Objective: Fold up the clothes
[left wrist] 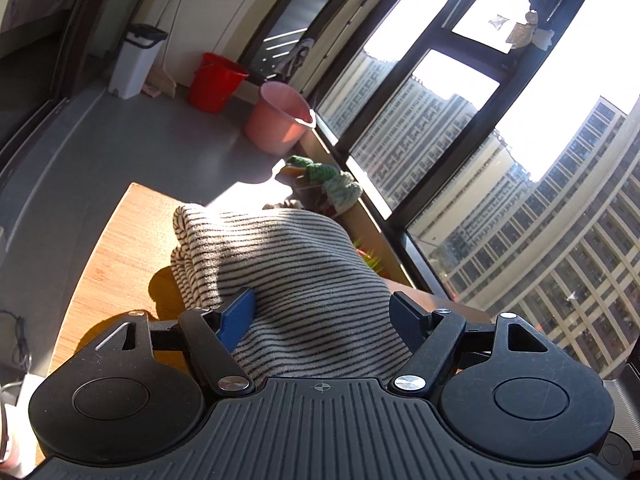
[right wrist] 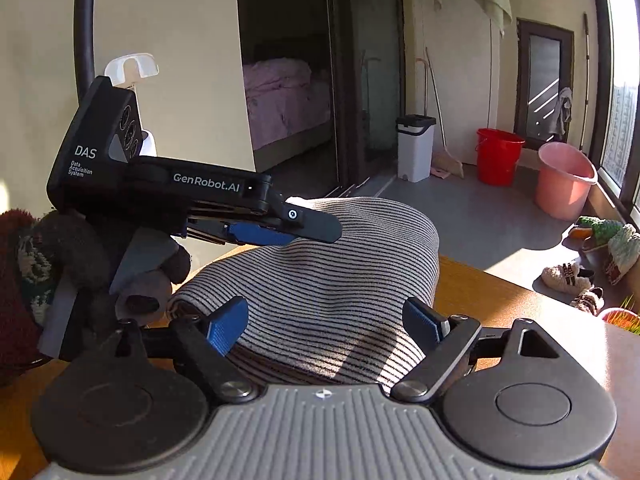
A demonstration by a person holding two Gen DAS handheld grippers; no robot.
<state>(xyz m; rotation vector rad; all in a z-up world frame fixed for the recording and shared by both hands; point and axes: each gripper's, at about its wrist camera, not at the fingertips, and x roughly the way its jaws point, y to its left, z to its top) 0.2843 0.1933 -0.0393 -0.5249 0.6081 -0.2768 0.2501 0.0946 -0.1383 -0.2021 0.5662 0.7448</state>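
We've got the striped garment (right wrist: 320,280) bunched on the wooden table (left wrist: 120,248), domed up in layers w/ a rolled fold edge at its far end. It sits directly ahead of both grippers, cloth running right under the jaws in each wrist view.

Left gripper (left wrist: 324,312): jaws spread wide, blue pad on one side and black finger on the other straddling the cloth; nothing pinched that we can see. From the right wrist view the left gripper (right wrist: 296,228) sits on top of the mound, coming in from the left side, fingertips resting on or just above the upper fold; can't tell from that side angle how wide it is.

Right gripper (right wrist: 326,320): also wide open, blue pads either side of the near edge of the garment, no hold on it.

Long axis of the bundle, as we judge it, runs away from the right gripper toward the buckets (right wrist: 564,180) and window side; stripes run across that axis. Right is nearer the near hem, left nearer the top/far fold.

This fits either a fold in progress or a finished bundle being patted flat; can't tell which.
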